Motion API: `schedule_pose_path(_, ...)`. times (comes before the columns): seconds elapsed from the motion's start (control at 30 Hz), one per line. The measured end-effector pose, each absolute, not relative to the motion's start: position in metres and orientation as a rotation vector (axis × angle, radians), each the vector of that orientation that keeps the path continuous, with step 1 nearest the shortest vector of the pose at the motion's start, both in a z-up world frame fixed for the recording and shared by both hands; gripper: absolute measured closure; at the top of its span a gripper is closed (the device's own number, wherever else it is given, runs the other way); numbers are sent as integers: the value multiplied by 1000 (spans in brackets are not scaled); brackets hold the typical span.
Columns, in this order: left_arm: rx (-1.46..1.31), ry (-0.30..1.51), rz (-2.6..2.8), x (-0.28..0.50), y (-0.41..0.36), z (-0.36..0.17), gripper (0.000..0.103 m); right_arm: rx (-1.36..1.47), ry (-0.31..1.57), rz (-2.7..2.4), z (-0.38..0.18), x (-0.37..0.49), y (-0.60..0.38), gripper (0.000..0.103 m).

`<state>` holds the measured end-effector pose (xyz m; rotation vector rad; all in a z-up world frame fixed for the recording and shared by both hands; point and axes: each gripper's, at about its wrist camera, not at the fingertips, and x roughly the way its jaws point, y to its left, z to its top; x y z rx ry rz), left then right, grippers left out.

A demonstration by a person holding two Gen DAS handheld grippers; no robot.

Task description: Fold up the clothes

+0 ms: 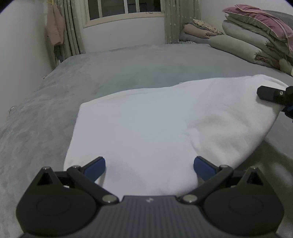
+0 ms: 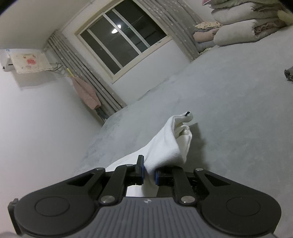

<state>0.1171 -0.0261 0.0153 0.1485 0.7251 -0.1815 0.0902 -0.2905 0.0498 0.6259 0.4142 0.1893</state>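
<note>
On the grey bed (image 1: 128,69), a half-folded white garment (image 1: 146,128) lies; right gripper (image 2: 149,173) pinches its three-o'clock corner, left gripper (image 1: 149,167) spread wide, more folds remaining.

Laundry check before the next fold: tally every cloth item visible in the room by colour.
White: 1, the white garment on the bed
Pink: 2, hanging pink towel and pink quilt
Grey or beige: 3, folded quilts
Floral: 1, floral pillow
Total: 7

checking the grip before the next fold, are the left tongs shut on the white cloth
No, the left tongs stand wide open, their blue pads apart over the white cloth's near edge.
</note>
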Motion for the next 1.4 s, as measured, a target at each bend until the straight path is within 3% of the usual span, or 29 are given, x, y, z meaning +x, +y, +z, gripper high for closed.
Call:
schedule_pose_path(0.23, 101, 752, -191, 113, -20, 17, 0, 676, 443, 164, 45, 92, -295, 91)
schedule_pose_path(0.4, 210, 740, -168, 90, -20, 23, 0, 760, 478, 135, 33, 95, -307, 91)
schedule_pose_path(0.73, 184, 735, -187, 52, 9, 49, 0, 655, 437, 119, 40, 90, -296, 92)
schedule_pose_path(0.97, -357, 698, -86, 27, 107, 87, 0, 409, 368, 91, 55, 82, -258, 93)
schedule_pose_path(1.4, -591, 706, 26, 21, 174, 86, 0, 19, 222, 69, 90, 85, -170, 94)
